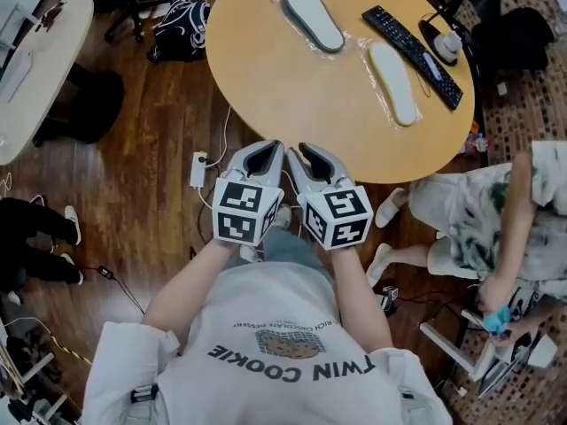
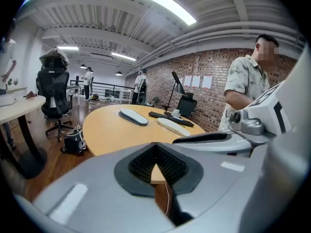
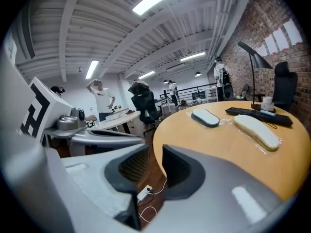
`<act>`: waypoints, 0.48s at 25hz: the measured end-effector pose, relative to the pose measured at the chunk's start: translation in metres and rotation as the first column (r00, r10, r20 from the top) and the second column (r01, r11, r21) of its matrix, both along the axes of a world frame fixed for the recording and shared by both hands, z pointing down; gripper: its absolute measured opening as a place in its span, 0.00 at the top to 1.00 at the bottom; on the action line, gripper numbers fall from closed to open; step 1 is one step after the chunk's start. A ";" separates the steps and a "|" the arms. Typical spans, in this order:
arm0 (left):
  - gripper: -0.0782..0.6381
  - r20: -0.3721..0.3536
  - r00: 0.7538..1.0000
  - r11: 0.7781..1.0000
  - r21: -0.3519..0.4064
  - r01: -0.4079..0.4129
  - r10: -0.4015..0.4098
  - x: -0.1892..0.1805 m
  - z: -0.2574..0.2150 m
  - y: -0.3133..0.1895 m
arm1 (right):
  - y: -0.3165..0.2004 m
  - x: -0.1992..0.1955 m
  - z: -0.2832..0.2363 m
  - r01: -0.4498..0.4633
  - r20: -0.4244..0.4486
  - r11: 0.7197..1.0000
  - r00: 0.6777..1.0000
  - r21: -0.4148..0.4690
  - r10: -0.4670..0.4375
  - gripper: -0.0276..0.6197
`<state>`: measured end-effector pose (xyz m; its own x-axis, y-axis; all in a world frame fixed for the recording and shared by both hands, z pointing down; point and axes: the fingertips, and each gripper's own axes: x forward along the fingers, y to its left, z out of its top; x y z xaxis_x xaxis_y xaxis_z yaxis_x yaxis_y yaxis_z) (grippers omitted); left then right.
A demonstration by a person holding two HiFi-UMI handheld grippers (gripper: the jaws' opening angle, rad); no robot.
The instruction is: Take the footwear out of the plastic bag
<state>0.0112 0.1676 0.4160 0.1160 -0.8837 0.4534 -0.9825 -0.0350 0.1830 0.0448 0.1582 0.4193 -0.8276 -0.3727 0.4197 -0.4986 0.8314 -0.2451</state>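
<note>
Two flat pieces of footwear lie on the round wooden table (image 1: 266, 69), each wrapped in clear plastic: a grey one (image 1: 312, 18) (image 2: 133, 116) (image 3: 205, 117) and a cream one (image 1: 392, 82) (image 2: 173, 126) (image 3: 256, 130). Both grippers hang side by side just off the table's near edge, well short of the footwear. The left gripper (image 1: 268, 146) (image 2: 155, 147) has its pad tips touching, with nothing held. The right gripper (image 1: 306, 149) (image 3: 156, 152) shows a narrow gap between its pads, and that gap is empty.
A black remote (image 1: 412, 42) lies at the table's far right beside a desk lamp base (image 1: 447, 44). On the floor are a black bag (image 1: 180, 27) and a power strip (image 1: 198, 169). A person (image 1: 496, 228) sits at the right. A white table (image 1: 35, 69) stands at the left.
</note>
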 end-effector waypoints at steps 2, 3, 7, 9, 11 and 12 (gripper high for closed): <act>0.88 -0.003 1.000 1.000 0.013 0.011 -0.011 -0.003 -0.003 0.022 | 0.021 -0.003 -0.003 0.003 -0.007 1.000 1.000 0.013 -0.003 0.84; 0.88 -0.004 1.000 1.000 0.018 0.014 -0.014 -0.004 -0.004 0.034 | 0.033 -0.004 -0.005 0.002 -0.011 1.000 1.000 0.017 -0.002 0.84; 0.88 -0.005 1.000 1.000 0.027 0.012 -0.012 -0.012 -0.012 0.080 | 0.078 -0.013 -0.014 -0.007 -0.025 0.999 1.000 0.038 0.008 0.87; 0.88 -0.001 1.000 0.999 0.033 0.011 -0.011 -0.013 -0.017 0.100 | 0.097 -0.015 -0.020 -0.015 -0.028 0.999 0.999 0.047 0.016 0.87; 0.88 0.002 1.000 0.999 0.041 0.009 -0.009 -0.014 -0.021 0.116 | 0.113 -0.015 -0.025 -0.025 -0.029 0.998 0.999 0.056 0.027 0.87; 0.88 0.003 1.000 0.999 0.044 0.007 -0.007 -0.014 -0.023 0.121 | 0.119 -0.014 -0.026 -0.032 -0.029 0.998 0.999 0.060 0.033 0.87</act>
<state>-0.0025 0.2889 0.3935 0.1082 -0.9037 0.4142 -0.9833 -0.0358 0.1786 0.0310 0.2774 0.3931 -0.8021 -0.4241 0.4204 -0.5320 0.8273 -0.1806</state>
